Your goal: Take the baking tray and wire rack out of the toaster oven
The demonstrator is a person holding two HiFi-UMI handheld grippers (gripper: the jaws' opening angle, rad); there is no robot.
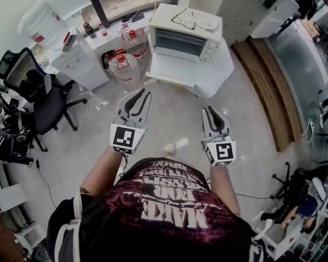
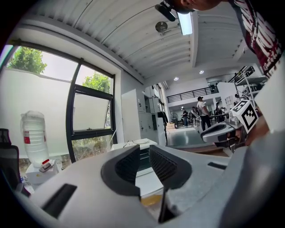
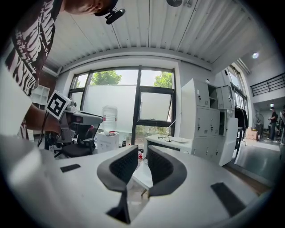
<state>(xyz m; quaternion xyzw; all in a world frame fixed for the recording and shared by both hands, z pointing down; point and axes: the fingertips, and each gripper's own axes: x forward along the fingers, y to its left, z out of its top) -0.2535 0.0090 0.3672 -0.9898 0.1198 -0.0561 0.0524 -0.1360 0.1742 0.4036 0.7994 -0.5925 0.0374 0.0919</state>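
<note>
Well ahead of left hand-held gripper (image 1: 139,93) and right hand-held gripper (image 1: 210,110), toaster oven (image 1: 185,30) stands door-open on desk (image 1: 218,74). Both sets of jaws barely apart, empty; operator should widen them before reaching in.

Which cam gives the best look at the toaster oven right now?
Head view: the whole toaster oven shows from above, door dropped open. Left gripper view catches only slivers of it above and between the jaws; right gripper view shows its top edge, rest blocked.

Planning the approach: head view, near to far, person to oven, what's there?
dark red printed shirt → left hand-held gripper and right hand-held gripper → bare grey floor → open white oven door → white toaster oven → glasses on top
</note>
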